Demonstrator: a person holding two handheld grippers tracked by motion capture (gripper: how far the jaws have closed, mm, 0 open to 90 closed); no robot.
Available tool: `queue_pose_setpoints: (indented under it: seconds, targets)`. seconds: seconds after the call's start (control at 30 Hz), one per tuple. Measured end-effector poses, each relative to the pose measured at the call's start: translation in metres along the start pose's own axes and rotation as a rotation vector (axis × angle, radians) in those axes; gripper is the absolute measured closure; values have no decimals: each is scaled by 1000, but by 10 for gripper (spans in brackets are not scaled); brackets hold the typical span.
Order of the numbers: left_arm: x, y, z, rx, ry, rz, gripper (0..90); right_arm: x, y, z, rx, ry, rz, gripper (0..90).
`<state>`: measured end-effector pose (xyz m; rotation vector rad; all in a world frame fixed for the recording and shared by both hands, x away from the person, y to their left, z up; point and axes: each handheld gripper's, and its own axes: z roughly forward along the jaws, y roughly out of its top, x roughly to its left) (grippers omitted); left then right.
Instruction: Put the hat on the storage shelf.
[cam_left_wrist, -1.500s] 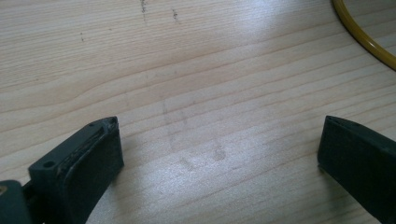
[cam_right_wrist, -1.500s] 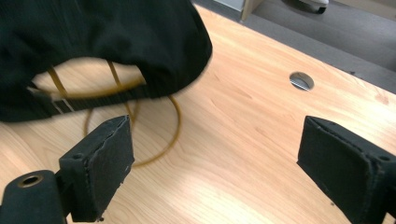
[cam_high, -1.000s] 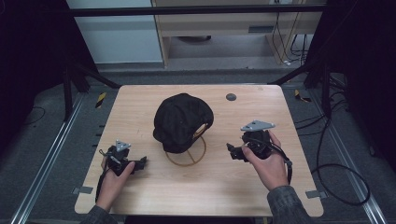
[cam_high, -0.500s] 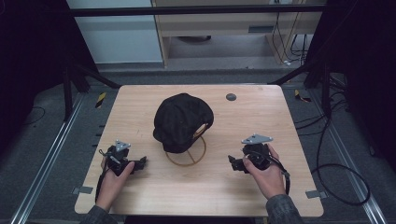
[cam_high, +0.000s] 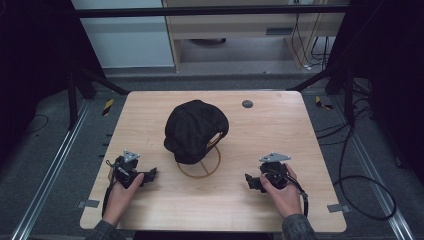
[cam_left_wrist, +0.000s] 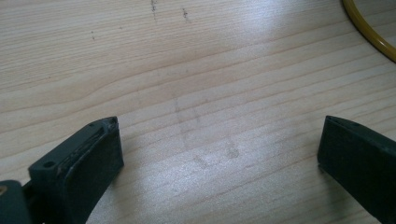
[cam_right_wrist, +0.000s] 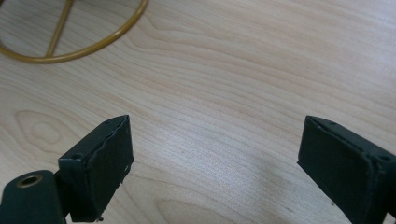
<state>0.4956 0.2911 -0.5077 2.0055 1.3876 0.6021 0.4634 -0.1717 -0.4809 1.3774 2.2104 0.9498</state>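
Two spread grippers flank a black cap (cam_high: 195, 129) on a ring stand (cam_high: 199, 165).

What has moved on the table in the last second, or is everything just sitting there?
The right tool came back toward the person and down to the table, away from the cap; its jaws stand wide open over bare wood. Nothing was picked up or let go. The left tool, the black cap on its gold wire stand and the small dark disc kept their places.

The high view looks down on the table (cam_high: 150, 107); both gripper views skim close over its wood.
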Motion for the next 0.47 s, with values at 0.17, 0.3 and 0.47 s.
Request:
queue_pose_setpoints:
  seconds: [0.17,0.3,0.47]
  targets:
    - [0,0,0,0,0,0,0,-1,-8,13,12,-25,21,97]
    - [0,0,0,-2,2,-4,0,-1,-15,23,10,-79,11,73]
    - [1,0,1,-2,6,-8,0,-1,-18,25,-35,-77,14,49]
